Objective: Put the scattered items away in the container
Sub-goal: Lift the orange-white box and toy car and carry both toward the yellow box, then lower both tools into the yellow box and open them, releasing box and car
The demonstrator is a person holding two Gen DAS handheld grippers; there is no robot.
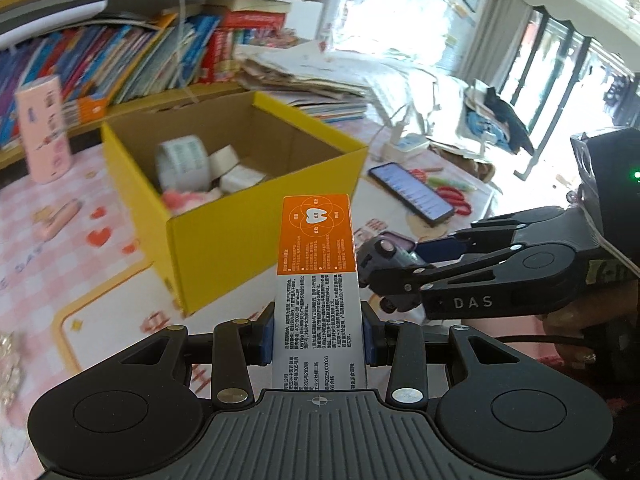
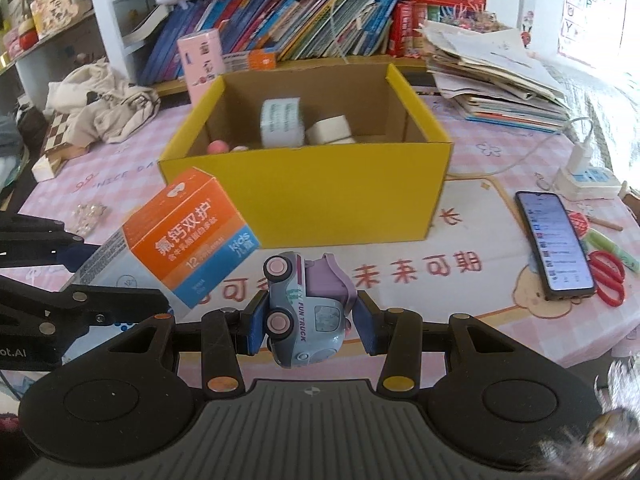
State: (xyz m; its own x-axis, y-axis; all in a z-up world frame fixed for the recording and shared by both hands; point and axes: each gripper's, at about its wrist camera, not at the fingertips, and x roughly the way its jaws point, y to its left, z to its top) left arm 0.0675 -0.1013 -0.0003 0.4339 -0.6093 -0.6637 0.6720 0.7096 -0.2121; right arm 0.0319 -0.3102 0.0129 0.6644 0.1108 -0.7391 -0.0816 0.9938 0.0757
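The yellow cardboard box (image 2: 304,196) stands open on the table (image 2: 480,280), just ahead of both loads. The left hand-held gripper (image 1: 319,338) clamps an orange toothpaste carton (image 1: 316,280); the right hand-held gripper (image 2: 308,322) clamps a toy truck (image 2: 306,308). Each should clear the near rim before releasing, one at a time.

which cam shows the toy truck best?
Right wrist. The toy truck sits centred between that tool's pads, wheels and FUN TRUCK lettering readable. The left wrist view catches the truck only partly, small and side-on, mostly hidden by the right tool.
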